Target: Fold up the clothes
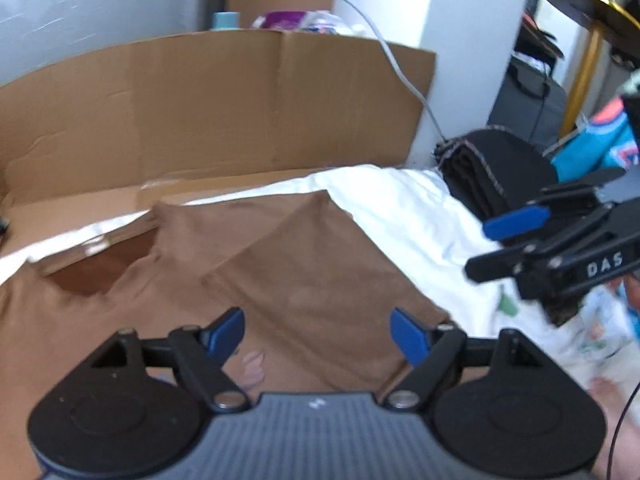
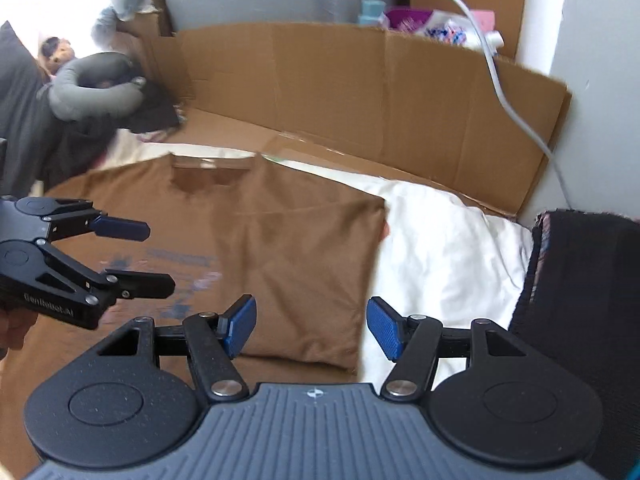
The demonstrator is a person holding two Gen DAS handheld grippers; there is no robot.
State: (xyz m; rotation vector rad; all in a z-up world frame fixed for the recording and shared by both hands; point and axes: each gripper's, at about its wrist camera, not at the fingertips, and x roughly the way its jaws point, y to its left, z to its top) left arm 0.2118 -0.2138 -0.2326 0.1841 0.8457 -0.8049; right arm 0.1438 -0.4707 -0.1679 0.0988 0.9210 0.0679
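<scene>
Left wrist view: my left gripper (image 1: 318, 334) fills the bottom of the picture, its blue pads spread wide with nothing between them. Below and ahead of it lies a brown T-shirt (image 1: 256, 264), partly folded, one side turned in so that a slanted fold runs across it. The shirt rests on a white sheet (image 1: 420, 216) that shows along its far edge and to its right. At the right edge my right gripper (image 1: 504, 246) reaches in sideways, above the sheet, its fingers also parted and empty. Behind it sits a stack of dark folded cloth (image 1: 492, 164). A cardboard sheet (image 1: 208, 104) stands upright along the far side, and a white cable (image 1: 384, 44) hangs down in front of a white wall.

Right wrist view: the right gripper (image 2: 312, 328) is released, blue pads apart, hovering over the near right corner of the brown T-shirt (image 2: 280, 248), not touching it. The shirt's right side is folded in, giving a straight edge beside the white sheet (image 2: 448, 240). A faded bluish print shows on the shirt near the left gripper (image 2: 156, 254), which enters from the left, open, holding nothing. The dark folded cloth (image 2: 580, 280) lies at the right edge. A grey neck pillow (image 2: 92, 88) lies at the far left, beyond the shirt.
</scene>
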